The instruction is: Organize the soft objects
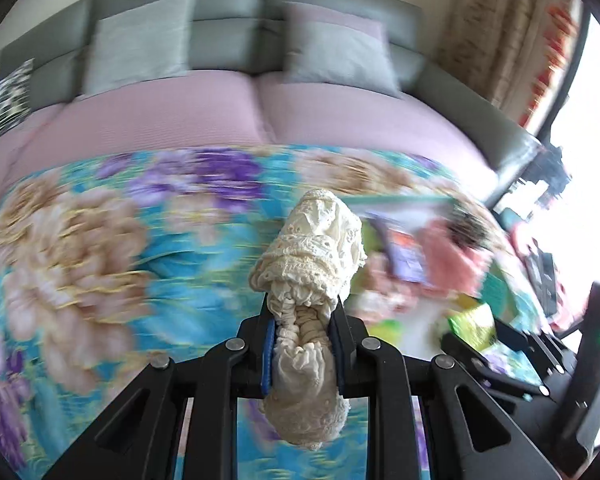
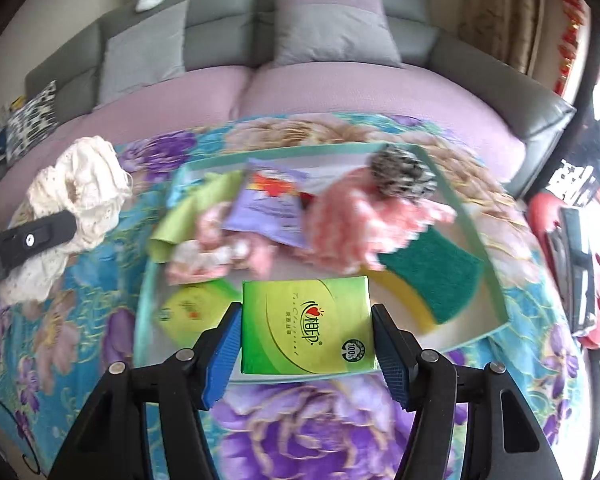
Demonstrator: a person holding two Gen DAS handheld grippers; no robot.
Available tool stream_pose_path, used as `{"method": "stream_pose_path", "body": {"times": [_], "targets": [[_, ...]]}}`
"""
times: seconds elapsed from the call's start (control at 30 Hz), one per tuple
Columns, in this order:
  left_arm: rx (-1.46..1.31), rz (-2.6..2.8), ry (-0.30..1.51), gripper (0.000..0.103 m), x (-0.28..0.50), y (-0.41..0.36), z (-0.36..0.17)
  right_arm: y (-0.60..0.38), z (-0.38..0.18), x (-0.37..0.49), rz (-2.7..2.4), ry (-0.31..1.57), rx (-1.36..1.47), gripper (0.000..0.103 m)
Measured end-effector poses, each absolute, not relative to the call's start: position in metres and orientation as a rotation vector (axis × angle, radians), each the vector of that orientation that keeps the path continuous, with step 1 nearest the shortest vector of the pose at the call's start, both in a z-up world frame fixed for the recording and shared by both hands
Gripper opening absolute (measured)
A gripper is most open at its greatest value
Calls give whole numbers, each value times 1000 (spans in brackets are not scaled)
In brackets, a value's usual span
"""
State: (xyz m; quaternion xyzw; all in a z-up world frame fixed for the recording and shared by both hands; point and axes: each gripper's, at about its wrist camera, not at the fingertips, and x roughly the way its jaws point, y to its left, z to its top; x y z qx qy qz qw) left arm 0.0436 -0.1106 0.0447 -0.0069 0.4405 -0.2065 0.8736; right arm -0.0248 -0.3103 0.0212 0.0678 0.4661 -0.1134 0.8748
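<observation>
Two grips: bunched cream lace cloth (image 1: 312,248) pinched left, glossy green tissue pack (image 2: 306,324) clamped right.

Both tools are built from matte black plastic. On the left gripper (image 1: 303,322), at the lower centre of its frame, triangular cut-outs and round silver rivets are seen on the linkage arms, with blue ribbed pads lining the jaws. The same build is shown by the right gripper (image 2: 305,330).

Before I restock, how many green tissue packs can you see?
2: one tissue pack held in the right hand-held gripper, another lying in the tray left of it. The pile may hide more.
</observation>
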Motion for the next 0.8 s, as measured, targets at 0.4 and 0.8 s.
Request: {"method": "stream_pose_path", "body": {"times": [0.4,0.8], "targets": [[83,-624,969,64,25,-192,32,-343,13,-30,-250,960,180,78],[13,-340,947,94,44,-128,22,-326,25,-44,-254,935,160,103]]}}
